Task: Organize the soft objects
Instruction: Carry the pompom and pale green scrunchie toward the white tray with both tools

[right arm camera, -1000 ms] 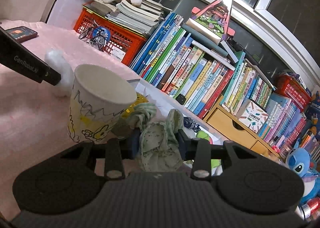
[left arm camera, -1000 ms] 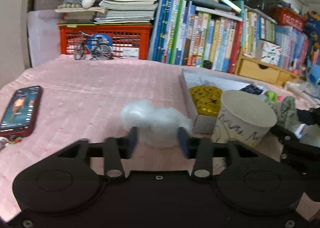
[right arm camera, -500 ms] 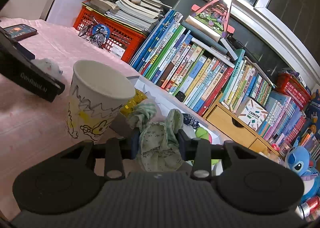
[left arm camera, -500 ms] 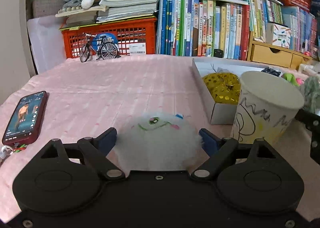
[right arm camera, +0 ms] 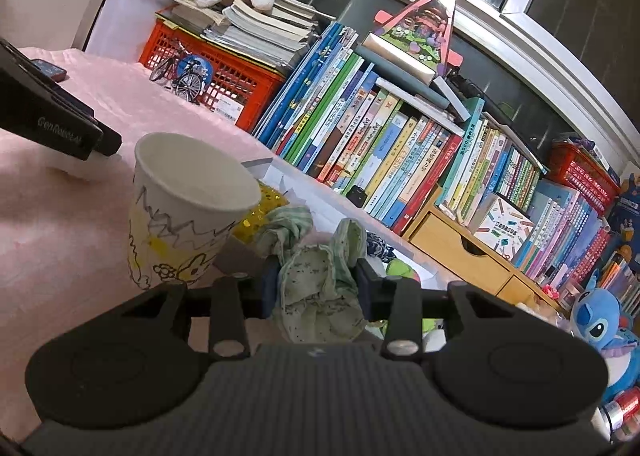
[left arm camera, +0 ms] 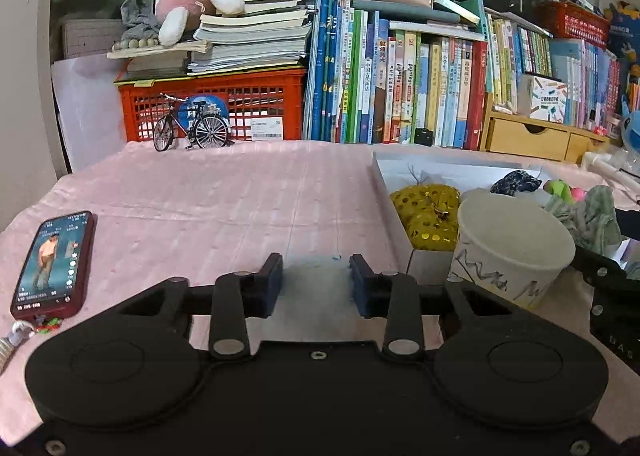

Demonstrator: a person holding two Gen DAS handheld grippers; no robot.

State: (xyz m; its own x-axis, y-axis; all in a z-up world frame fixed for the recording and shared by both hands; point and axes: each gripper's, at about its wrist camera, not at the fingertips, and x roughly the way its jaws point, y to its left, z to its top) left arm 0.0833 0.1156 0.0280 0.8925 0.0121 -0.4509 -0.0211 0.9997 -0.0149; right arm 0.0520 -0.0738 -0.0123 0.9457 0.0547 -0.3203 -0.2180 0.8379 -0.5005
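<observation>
A white fluffy toy (left arm camera: 316,298) rests on the pink tablecloth (left arm camera: 224,208). My left gripper (left arm camera: 317,282) has its jaws closing, and the toy is squeezed between both pads. In the right wrist view, a bit of white fluff (right arm camera: 82,172) shows under the left gripper's fingers (right arm camera: 106,144). My right gripper (right arm camera: 316,284) is shut on a crumpled green cloth (right arm camera: 320,288), held beside a drawn-on paper cup (right arm camera: 188,200). Behind the cup (left arm camera: 512,248) stands a white box (left arm camera: 426,262) holding a gold-dotted pouch (left arm camera: 430,216).
A phone (left arm camera: 54,260) lies at the left edge of the table. A model bicycle (left arm camera: 192,130), a red crate (left arm camera: 224,104) under stacked books and a row of upright books (left arm camera: 400,88) line the back. A wooden drawer unit (left arm camera: 532,140) and a blue plush (right arm camera: 600,320) are at the right.
The left gripper came up to the white fluffy toy, spread wide around it, then narrowed onto it. The right gripper kept still with the green cloth.
</observation>
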